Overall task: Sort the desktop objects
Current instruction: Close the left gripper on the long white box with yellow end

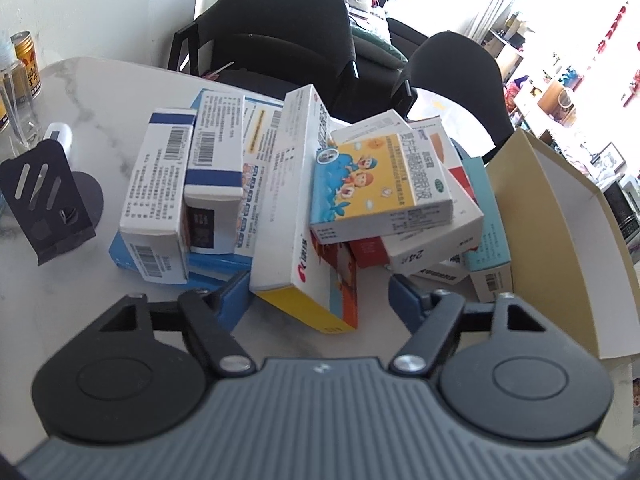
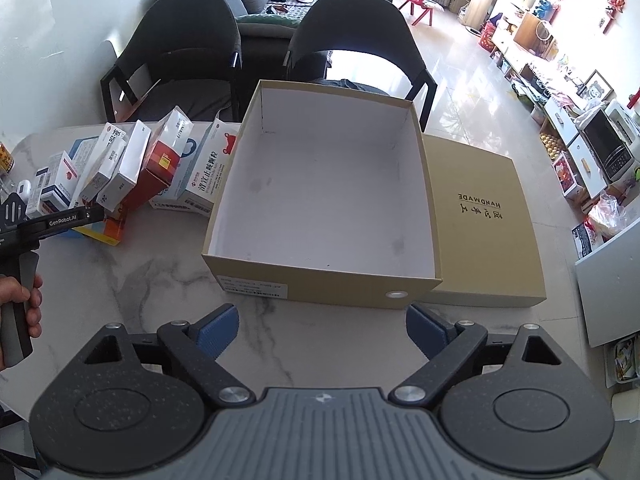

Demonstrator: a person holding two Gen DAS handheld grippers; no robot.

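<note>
On the marble bench (image 2: pixel 132 280) sits a jumbled heap of medicine boxes (image 1: pixel 280 184), stacked crookedly over one another, and the left gripper (image 1: pixel 320 300) hovers right at the near edge of it. Its blue jaws are spread wide, nothing pinched, with a tall white box with a yellow end (image 1: pixel 296 216) leaning out of the pile between them. A yellow-and-blue box with cartoon children (image 1: pixel 380 184) tops the right side of the heap; two white boxes with dark blue bands (image 1: pixel 188 184) lie on the left. A black phone stand (image 1: pixel 44 196) stands apart at the left of the bench.

Over to the right gripper (image 2: pixel 322 330): jaws spread wide too, empty, poised just short of the near wall of an open tan cardboard box (image 2: pixel 320 284). Its white inside holds nothing. Its lid (image 2: pixel 484 216), printed HANDMADE, lies flat, touching the box's right side. The pile sits just left of the box, and a hand (image 2: pixel 22 308) grips the other gripper's handle at the left edge. Two dark chairs (image 2: pixel 352 40) stand behind the bench.
</note>
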